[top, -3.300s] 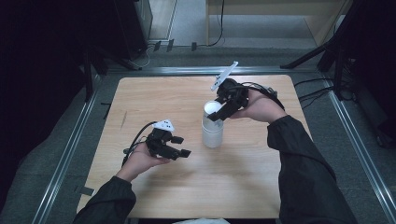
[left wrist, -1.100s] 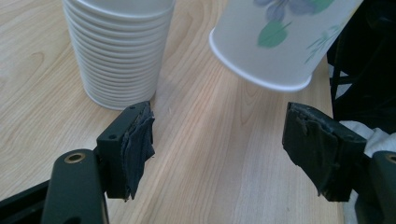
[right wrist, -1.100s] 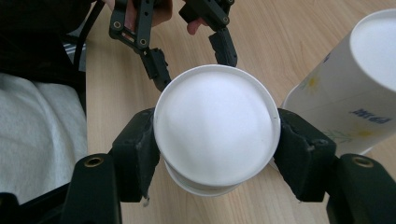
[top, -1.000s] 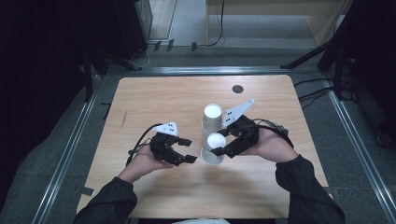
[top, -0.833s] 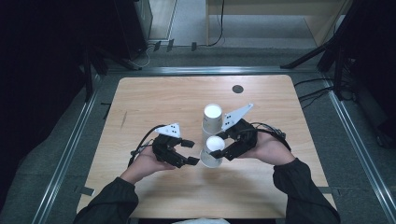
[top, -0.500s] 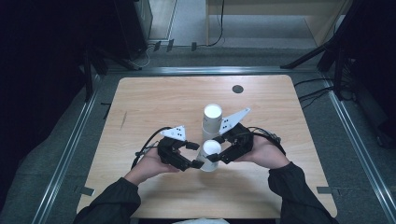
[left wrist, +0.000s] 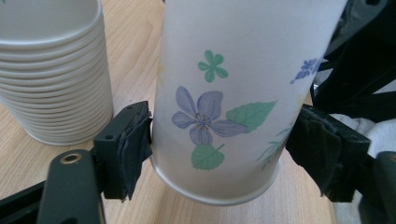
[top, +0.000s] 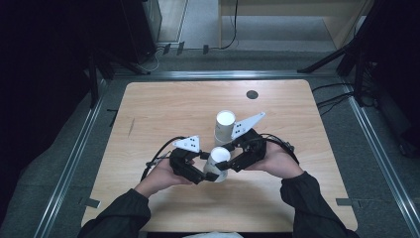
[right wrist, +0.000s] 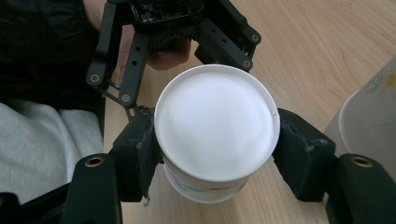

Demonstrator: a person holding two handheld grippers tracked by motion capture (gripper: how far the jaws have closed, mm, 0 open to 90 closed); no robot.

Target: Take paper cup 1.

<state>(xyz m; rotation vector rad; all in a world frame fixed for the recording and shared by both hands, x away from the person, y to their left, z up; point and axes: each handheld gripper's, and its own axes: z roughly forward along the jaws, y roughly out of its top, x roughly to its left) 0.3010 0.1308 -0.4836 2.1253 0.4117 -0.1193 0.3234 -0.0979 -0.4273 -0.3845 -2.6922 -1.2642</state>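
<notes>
Gripping the upright paper cup at mid-frame, the right tongs are clamping its rim while the left tongs are closing around its base, pads just touching.

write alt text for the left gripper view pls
A white paper cup printed with blue flowers and green leaves stands upside down on the wooden table, between the left gripper's two black padded fingers. A stack of upside-down white cups stands at the left.
</notes>
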